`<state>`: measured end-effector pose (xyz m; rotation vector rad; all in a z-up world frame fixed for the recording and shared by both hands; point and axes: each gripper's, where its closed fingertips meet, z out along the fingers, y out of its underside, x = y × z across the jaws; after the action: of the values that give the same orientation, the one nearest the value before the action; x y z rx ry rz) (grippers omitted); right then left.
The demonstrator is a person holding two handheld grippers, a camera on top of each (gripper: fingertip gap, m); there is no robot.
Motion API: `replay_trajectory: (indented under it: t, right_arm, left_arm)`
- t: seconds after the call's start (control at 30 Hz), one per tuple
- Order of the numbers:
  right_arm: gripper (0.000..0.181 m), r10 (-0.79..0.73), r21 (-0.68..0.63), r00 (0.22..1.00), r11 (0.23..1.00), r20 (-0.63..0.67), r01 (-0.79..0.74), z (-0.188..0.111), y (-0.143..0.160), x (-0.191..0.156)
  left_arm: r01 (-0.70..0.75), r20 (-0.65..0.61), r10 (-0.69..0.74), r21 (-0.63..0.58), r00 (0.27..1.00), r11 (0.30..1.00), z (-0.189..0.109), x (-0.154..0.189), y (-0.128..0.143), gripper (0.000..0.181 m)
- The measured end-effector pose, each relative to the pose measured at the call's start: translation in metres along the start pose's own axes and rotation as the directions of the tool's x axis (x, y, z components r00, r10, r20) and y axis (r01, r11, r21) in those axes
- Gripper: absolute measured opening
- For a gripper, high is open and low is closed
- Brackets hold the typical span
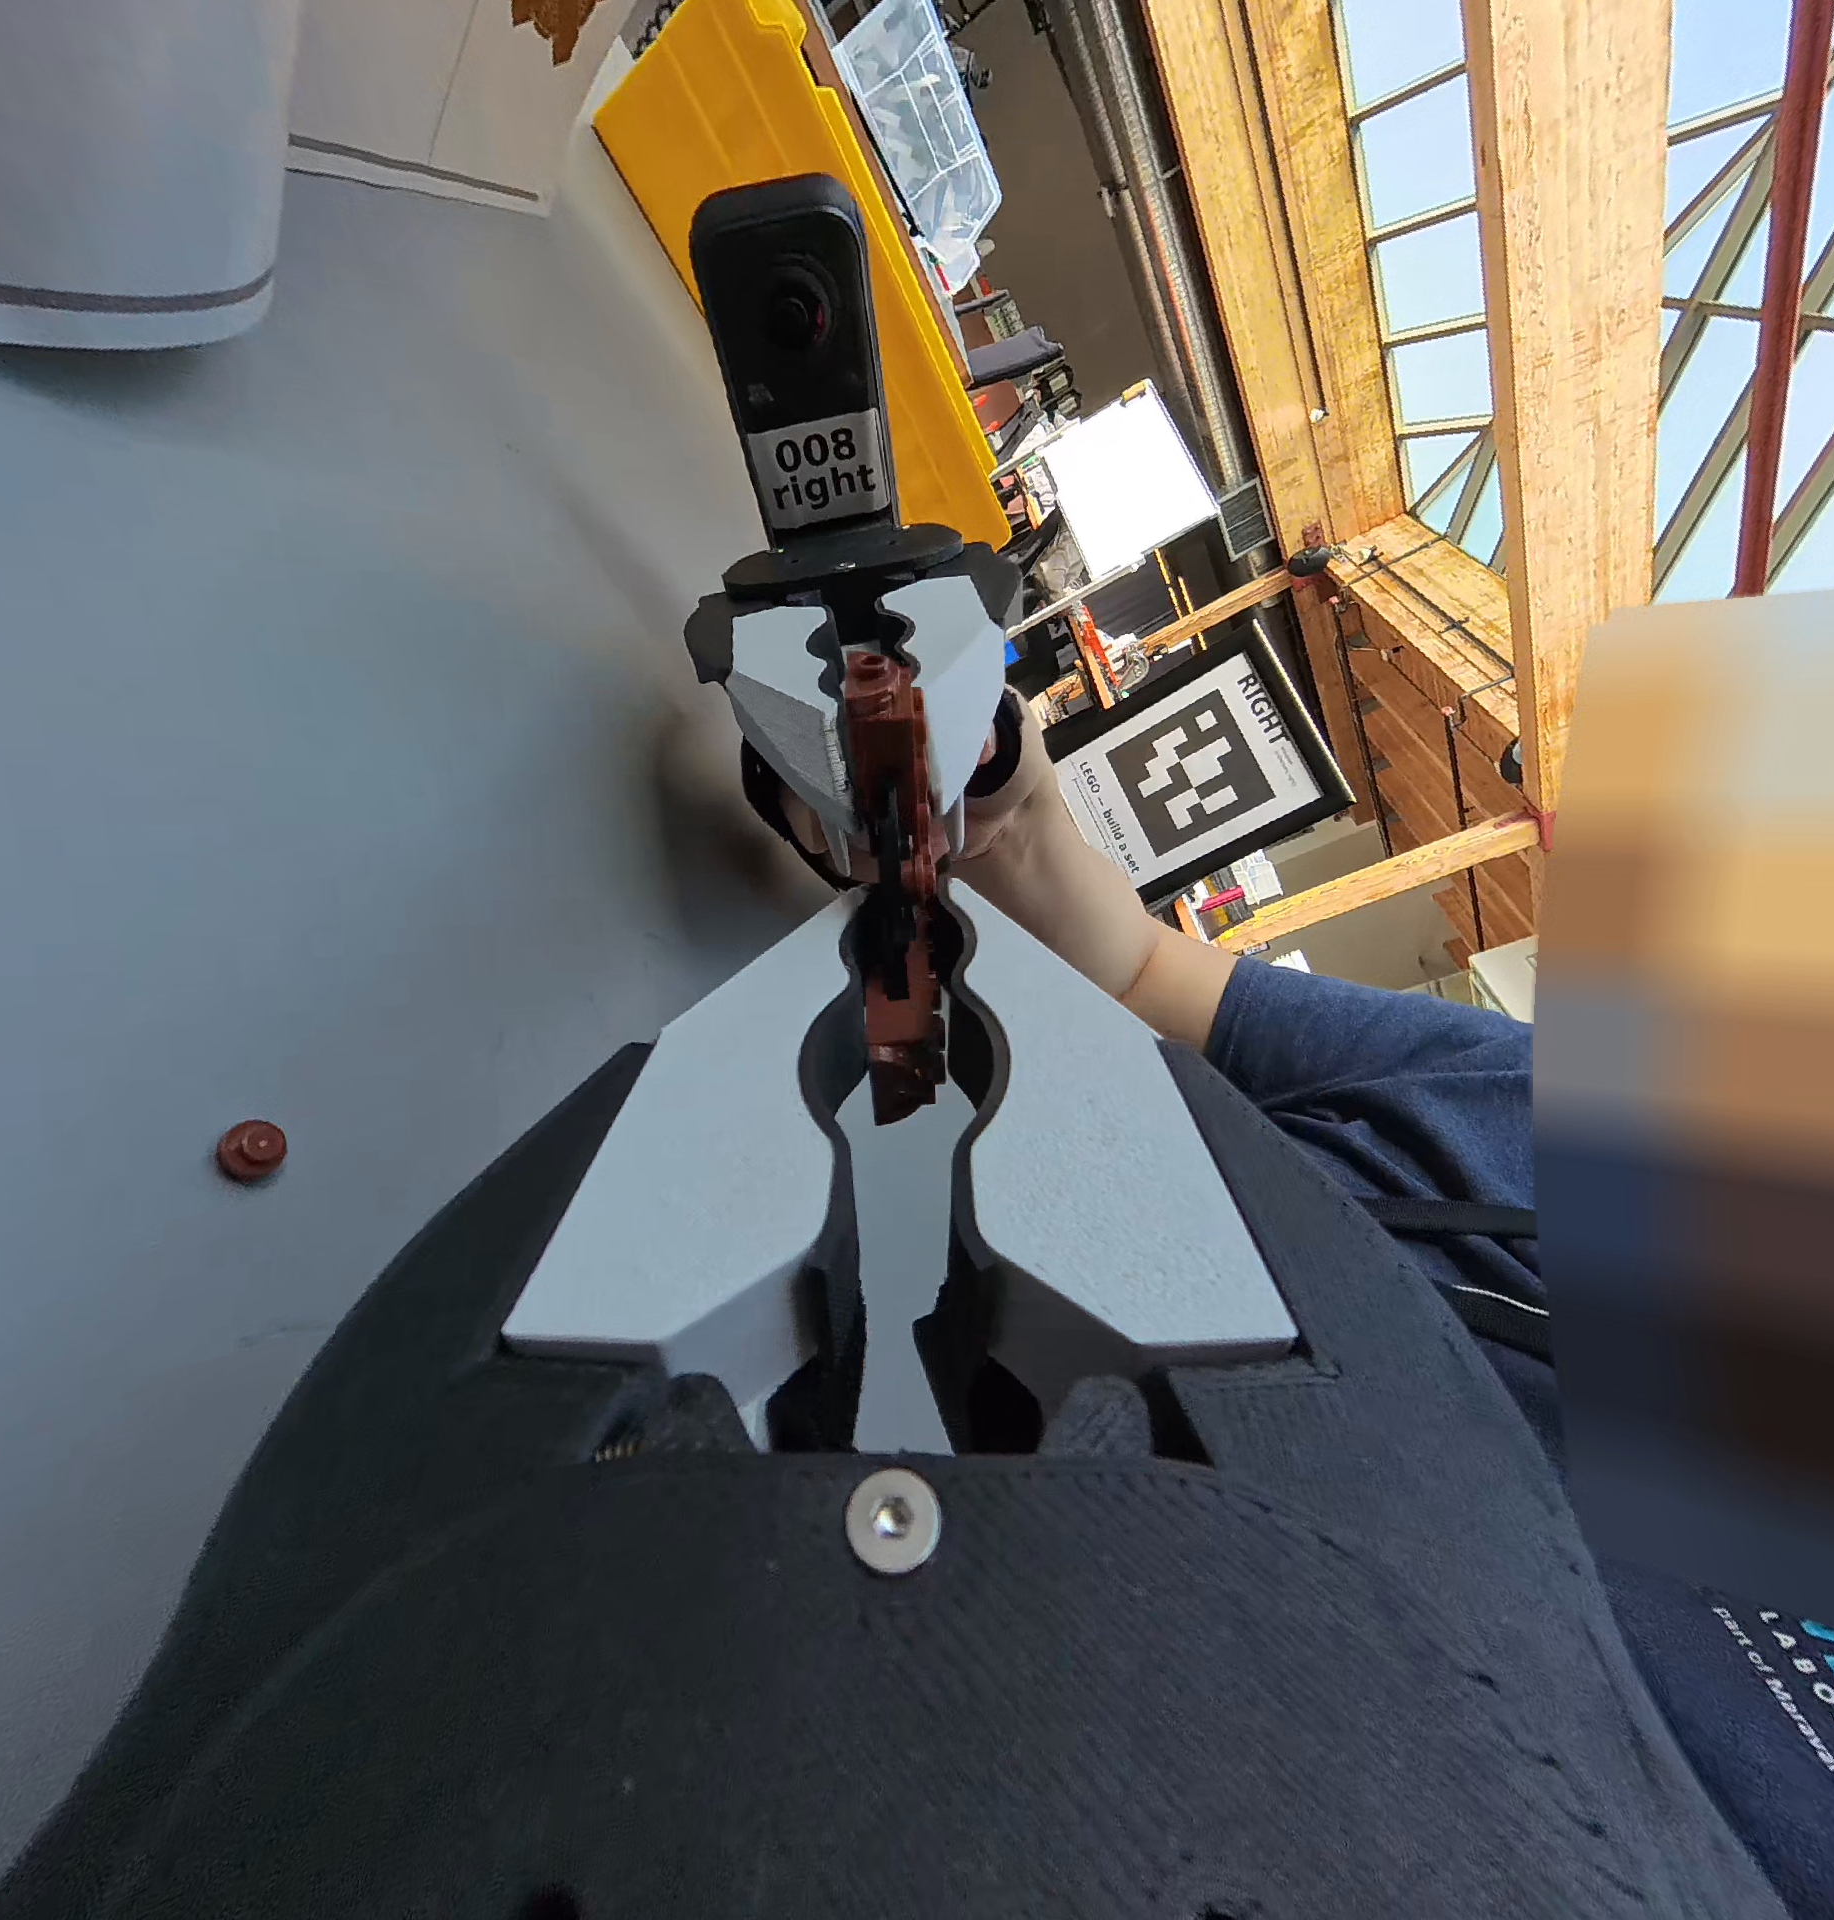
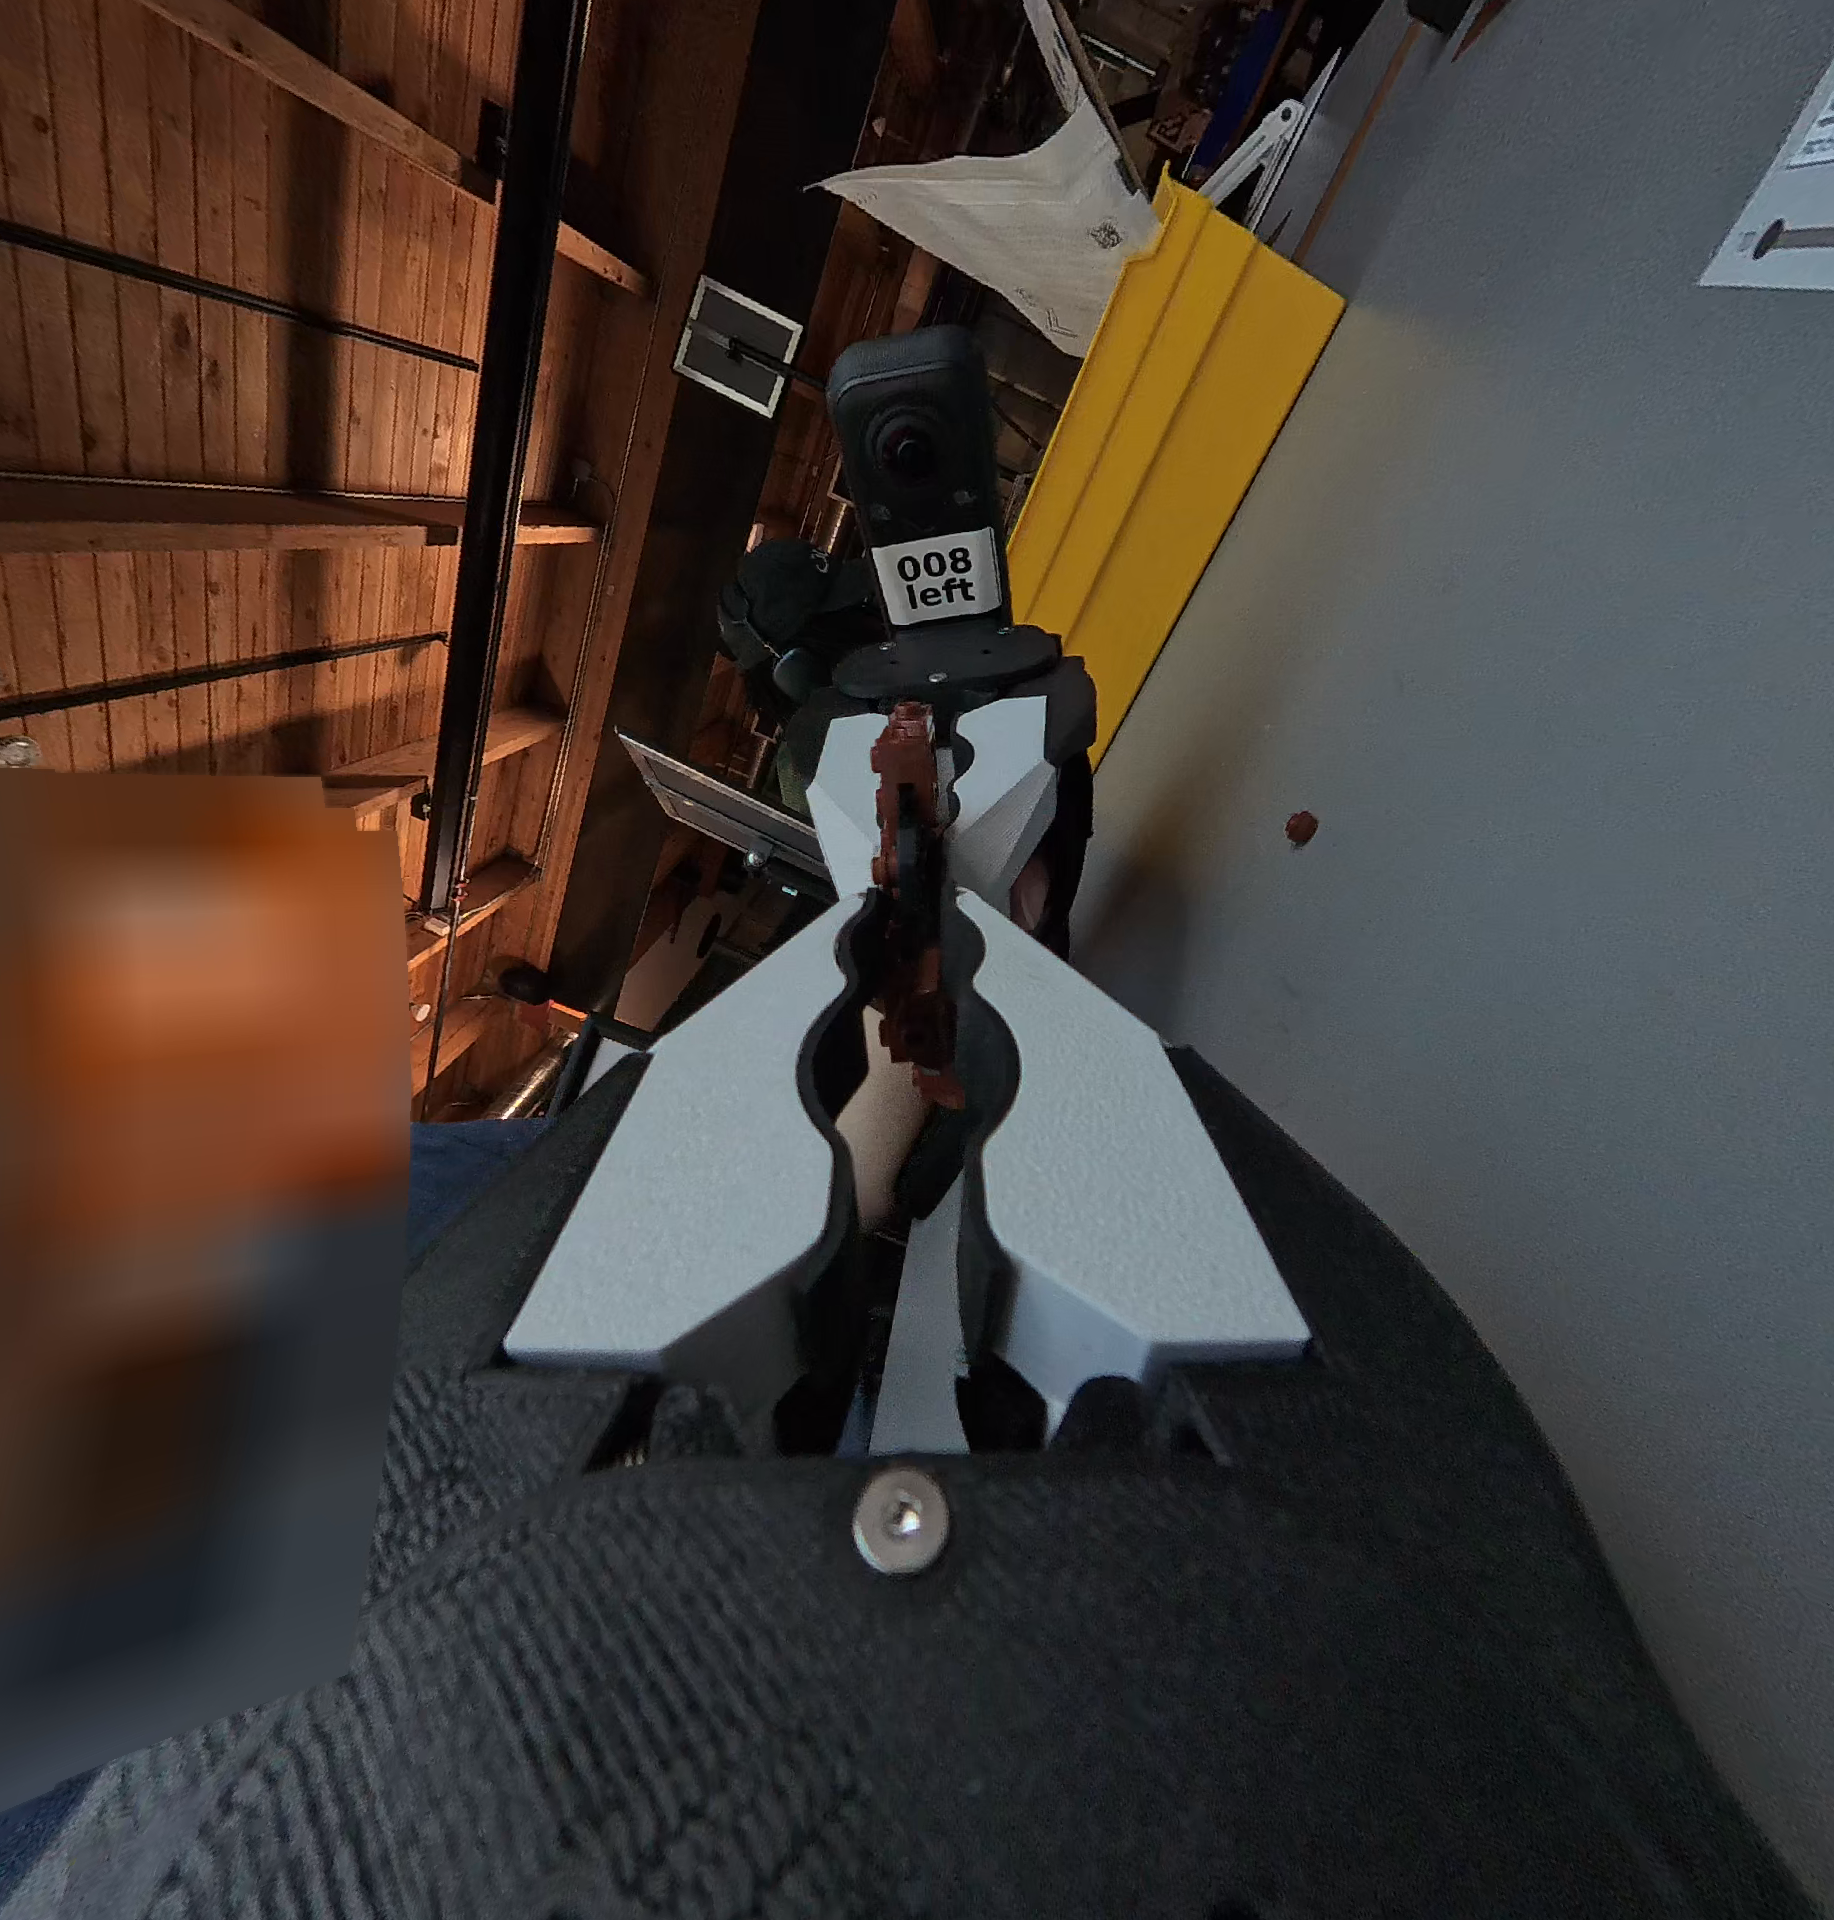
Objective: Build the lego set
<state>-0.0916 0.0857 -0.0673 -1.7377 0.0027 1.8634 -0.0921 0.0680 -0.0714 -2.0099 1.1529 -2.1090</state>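
Note:
A reddish-brown and black lego assembly (image 1: 897,997) is held in the air above the grey table (image 1: 321,779), between the two grippers, which meet tip to tip. My left gripper (image 1: 897,902) is shut on one end of it. My right gripper (image 1: 890,857) faces it and is shut on the other end. In the right wrist view the assembly (image 2: 918,1023) runs from my right gripper (image 2: 908,902) into the left gripper (image 2: 908,871). A small round reddish-brown piece (image 1: 251,1149) lies loose on the table; it also shows in the right wrist view (image 2: 1300,826).
A yellow bin (image 1: 788,208) stands at the table's far edge, also in the right wrist view (image 2: 1183,416). A printed sheet (image 2: 1806,156) lies on the table (image 2: 1515,727). A framed black-and-white marker sign (image 1: 1204,769) stands behind. A person's forearm (image 1: 1100,914) is beside the grippers. The tips of both grippers are at nearly the same place. Left tips and right tips are each some 10 cm from the small round reddish-brown piece (image 1: 251,1149).

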Motion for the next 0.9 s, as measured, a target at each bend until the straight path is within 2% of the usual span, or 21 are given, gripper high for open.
replay_trajectory:
  t: [0.1, 0.13, 0.2, 0.27, 0.37, 0.43, 0.53, 0.63, 0.9]
  right_arm:
    - [0.009, -0.102, -0.011, 0.995, 0.995, -0.01, 0.102, 0.003, -0.001, -0.006]
    - [0.015, -0.144, -0.015, 0.989, 0.989, -0.019, 0.144, 0.004, -0.001, -0.008]
    - [0.03, -0.236, -0.021, 0.968, 0.972, -0.082, 0.235, 0.003, -0.004, -0.005]
    - [0.033, -0.333, -0.01, 0.928, 0.942, -0.165, 0.336, -0.001, -0.01, 0.001]
    - [0.035, -0.432, 0.111, 0.864, 0.876, -0.259, 0.47, -0.009, -0.031, -0.004]
    - [0.034, -0.43, 0.147, 0.859, 0.865, -0.276, 0.48, -0.011, -0.035, -0.006]
    - [0.028, -0.408, 0.033, 0.844, 0.895, -0.348, 0.446, -0.007, -0.022, 0.019]
    - [0.018, -0.478, -0.087, 0.785, 0.87, -0.395, 0.486, 0.002, -0.008, 0.032]
    - [0.011, -0.773, -0.403, 0.47, 0.628, -0.427, 0.666, 0.012, 0.007, 0.043]
  left_arm:
    - [-0.014, 0.001, 0.014, -0.008, 1.0, 1.0, -0.002, 0.004, -0.001, 0.005]
    - [-0.011, -0.006, 0.011, -0.011, 1.0, 1.0, -0.003, 0.006, -0.001, 0.005]
    - [-0.016, -0.006, 0.016, -0.016, 1.0, 1.0, -0.006, 0.008, -0.001, 0.005]
    - [-0.013, -0.003, 0.013, -0.003, 1.0, 1.0, -0.01, 0.007, -0.003, 0.005]
    - [-0.014, 0.021, 0.014, 0.033, 1.0, 0.999, -0.028, 0.006, -0.01, 0.005]
    - [-0.033, 0.079, 0.026, 0.088, 0.997, 0.996, -0.05, 0.0, -0.02, 0.005]
    - [-0.042, 0.151, 0.011, 0.199, 0.988, 0.979, -0.089, -0.01, -0.034, 0.005]
    - [-0.014, 0.077, -0.011, 0.318, 0.997, 0.948, -0.114, 0.0, -0.048, 0.005]
    - [0.014, 0.064, -0.041, 0.382, 0.997, 0.924, -0.127, -0.003, -0.054, 0.005]
